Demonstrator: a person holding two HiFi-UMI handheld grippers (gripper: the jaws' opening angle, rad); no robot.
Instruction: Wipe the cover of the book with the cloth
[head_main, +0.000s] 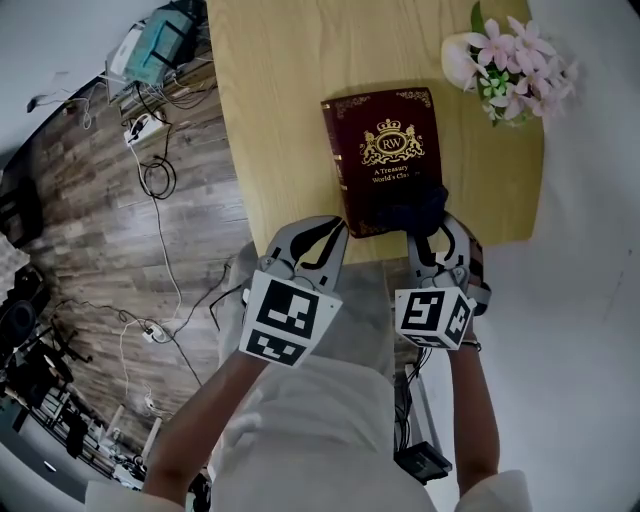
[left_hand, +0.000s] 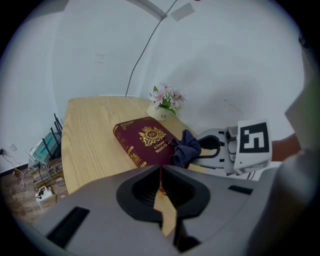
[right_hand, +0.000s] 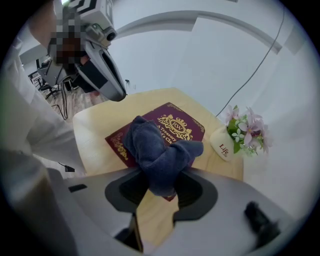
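Observation:
A maroon book (head_main: 385, 150) with gold print lies flat on the wooden table (head_main: 280, 110); it also shows in the left gripper view as the book (left_hand: 145, 140) and in the right gripper view as the book (right_hand: 175, 127). My right gripper (head_main: 432, 232) is shut on a dark blue cloth (head_main: 415, 208), bunched over the book's near right corner. The cloth (right_hand: 157, 152) fills the jaws in the right gripper view. My left gripper (head_main: 318, 240) hangs at the table's near edge, left of the book's near corner, jaws closed on nothing.
A white vase of pink flowers (head_main: 505, 62) stands at the table's far right, beyond the book. Cables and power strips (head_main: 150, 170) lie on the wood floor to the left. The table's near edge (head_main: 300, 240) runs just under both grippers.

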